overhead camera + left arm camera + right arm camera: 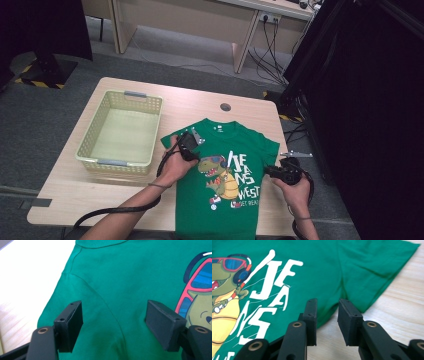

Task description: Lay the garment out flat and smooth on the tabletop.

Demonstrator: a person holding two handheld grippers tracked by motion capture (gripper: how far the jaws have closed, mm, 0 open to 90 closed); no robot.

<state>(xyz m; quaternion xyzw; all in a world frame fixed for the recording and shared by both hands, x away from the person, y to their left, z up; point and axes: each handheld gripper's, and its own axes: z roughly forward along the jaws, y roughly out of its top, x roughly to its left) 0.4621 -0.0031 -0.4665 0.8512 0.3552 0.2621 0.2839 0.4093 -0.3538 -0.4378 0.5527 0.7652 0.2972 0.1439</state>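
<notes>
A green T-shirt [200, 200] with a cartoon dinosaur [220, 180] and white lettering lies flat, front up, on the wooden table [75, 195]. My left gripper [189, 149] hovers over the shirt's shoulder beside its left sleeve. In the left gripper view its jaws stand wide open over the green cloth [120, 272], left gripper [113, 320] gripping nothing. My right gripper [271, 171] is at the shirt's right side, under the right sleeve [372, 272]. Its jaws stand a little apart at the shirt's side edge [324, 270], right gripper [327, 315] open, pads not pressing on cloth.
A pale green plastic basket [85, 150] stands empty at the table's left. A round cable hole [225, 107] sits near the far edge. Black curtains rise close on the right. Bare wood shows below the basket.
</notes>
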